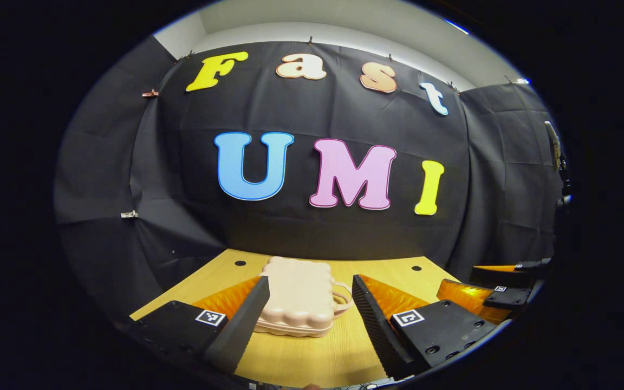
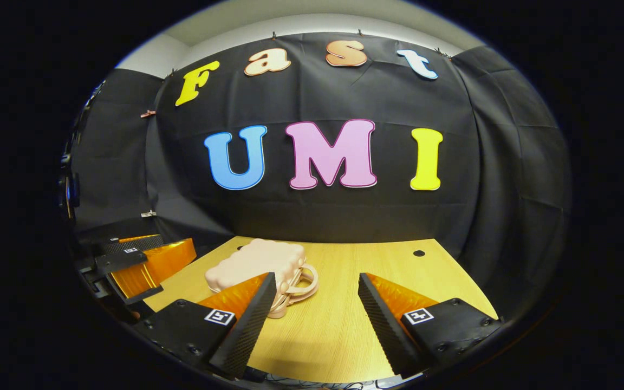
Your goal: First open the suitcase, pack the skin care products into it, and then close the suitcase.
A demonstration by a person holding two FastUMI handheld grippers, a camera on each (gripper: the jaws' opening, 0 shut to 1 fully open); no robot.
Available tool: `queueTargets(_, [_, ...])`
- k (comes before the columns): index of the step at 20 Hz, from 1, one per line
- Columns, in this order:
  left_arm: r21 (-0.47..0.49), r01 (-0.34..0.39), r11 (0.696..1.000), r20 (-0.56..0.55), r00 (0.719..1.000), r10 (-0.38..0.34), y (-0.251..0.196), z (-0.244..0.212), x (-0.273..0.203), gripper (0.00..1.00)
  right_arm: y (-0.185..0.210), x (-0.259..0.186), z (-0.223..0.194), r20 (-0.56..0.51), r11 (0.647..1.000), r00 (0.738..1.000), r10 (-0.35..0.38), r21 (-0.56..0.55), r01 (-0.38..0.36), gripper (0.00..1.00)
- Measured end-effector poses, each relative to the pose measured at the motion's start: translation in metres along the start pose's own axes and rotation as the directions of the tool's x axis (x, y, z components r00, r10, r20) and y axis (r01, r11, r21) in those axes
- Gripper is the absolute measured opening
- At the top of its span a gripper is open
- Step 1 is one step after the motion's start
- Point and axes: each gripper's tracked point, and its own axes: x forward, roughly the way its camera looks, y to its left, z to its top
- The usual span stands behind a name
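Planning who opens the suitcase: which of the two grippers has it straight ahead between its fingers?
The left gripper: the suitcase lies between its fingers. The right gripper has it off to its left.

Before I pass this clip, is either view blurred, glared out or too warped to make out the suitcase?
Left gripper view: sharp, evenly lit, suitcase crisp on the table between the open left gripper; fisheye bends the table's far edge. Right gripper view: equally sharp, no glare on the suitcase; right gripper open; the edges darken and curve.
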Motion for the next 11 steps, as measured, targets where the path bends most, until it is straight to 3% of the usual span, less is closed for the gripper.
queueTargets(11, [0.023,0.027,0.999,-0.028,0.999,-0.026,-0.02,-0.008,0.001,0.96,-0.018,-0.007,-0.004,-0.019,0.999,0.999,-0.03,0.034,0.031,0.96])
